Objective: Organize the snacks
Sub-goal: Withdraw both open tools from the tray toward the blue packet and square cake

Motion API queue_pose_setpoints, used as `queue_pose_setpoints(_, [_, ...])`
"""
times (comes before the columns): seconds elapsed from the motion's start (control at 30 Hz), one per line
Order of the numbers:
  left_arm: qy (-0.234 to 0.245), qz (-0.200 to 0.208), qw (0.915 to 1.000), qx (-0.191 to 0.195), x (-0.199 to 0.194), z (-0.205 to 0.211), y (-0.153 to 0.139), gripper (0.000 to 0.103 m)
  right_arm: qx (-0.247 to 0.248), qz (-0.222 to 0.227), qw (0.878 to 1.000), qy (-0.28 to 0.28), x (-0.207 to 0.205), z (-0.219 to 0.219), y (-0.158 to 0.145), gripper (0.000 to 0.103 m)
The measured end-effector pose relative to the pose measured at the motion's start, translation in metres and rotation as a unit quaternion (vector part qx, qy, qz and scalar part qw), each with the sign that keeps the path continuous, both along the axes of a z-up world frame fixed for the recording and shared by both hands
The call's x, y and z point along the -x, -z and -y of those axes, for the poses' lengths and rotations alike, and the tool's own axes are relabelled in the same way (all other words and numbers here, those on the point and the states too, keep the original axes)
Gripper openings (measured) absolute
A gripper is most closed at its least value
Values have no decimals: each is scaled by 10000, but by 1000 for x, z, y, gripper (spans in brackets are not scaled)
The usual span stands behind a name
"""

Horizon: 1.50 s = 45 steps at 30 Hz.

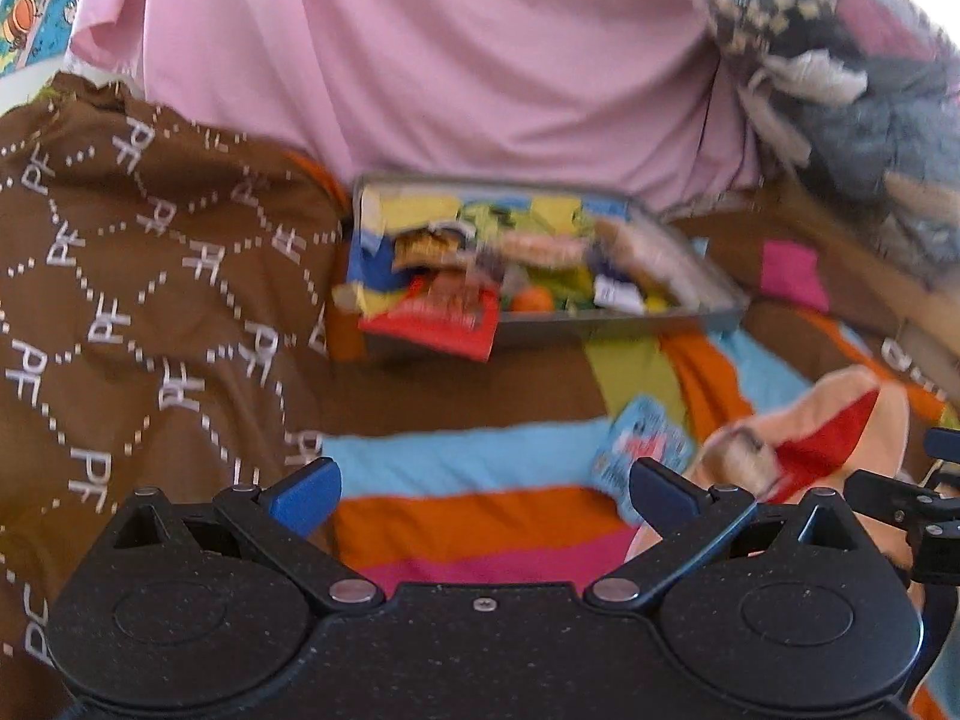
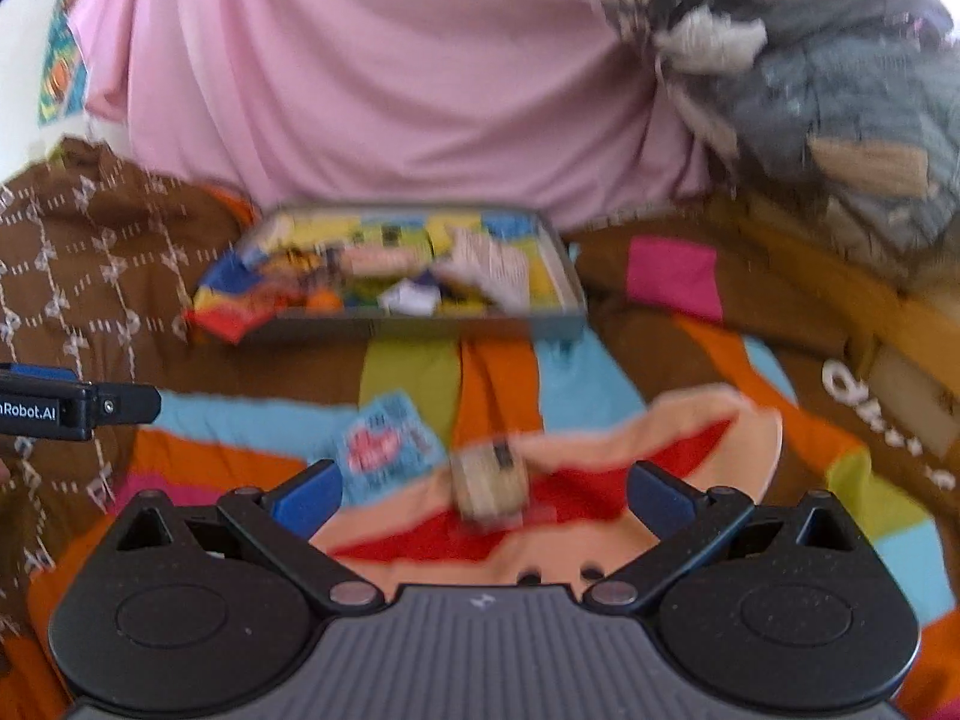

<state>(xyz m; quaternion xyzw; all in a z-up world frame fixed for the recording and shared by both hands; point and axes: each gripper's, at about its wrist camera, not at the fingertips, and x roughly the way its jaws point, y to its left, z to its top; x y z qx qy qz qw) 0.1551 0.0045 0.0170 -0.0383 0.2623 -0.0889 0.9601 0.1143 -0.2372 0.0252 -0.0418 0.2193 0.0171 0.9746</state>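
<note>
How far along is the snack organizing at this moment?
Mostly done: the grey tray is already piled with snack packets. Nothing is in hand; the left gripper and right gripper are both open and empty. Left: a light-blue packet and a small tan snack on the peach-and-red item, both outside the tray.

A tray (image 2: 564, 276) filled with snack packets (image 2: 384, 267) is set on the bedspread (image 2: 498, 372). Nearer than the tray, a small packet (image 2: 384, 447) is laid, with a plate (image 2: 762, 426) to its right.

Backdrop: draped pink cloth (image 1: 456, 48)
Surface: multicoloured striped blanket (image 1: 468, 516)
Left: brown patterned fabric (image 1: 138, 276)
Right: heap of dark clothes (image 2: 828, 72)
</note>
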Motion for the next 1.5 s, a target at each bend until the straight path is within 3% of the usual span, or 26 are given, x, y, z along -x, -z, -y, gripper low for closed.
queue_pose_setpoints(0.23, [95,-311,9992,-213,-4,5,16,102,107,-637,9977,213,-12,0,20,103])
queue_pose_setpoints(0.4, [172,-380,9987,-297,-5,9,21,102,15,-824,9961,329,-18,3,25,103])
queue_pose_setpoints(1.23, [56,-454,9987,-221,-17,21,34,102,199,-829,9963,105,-38,9,40,103])
queue_pose_setpoints(1.5, [757,-424,9933,-760,-54,66,38,102,1094,-510,9926,-114,-64,13,51,103])
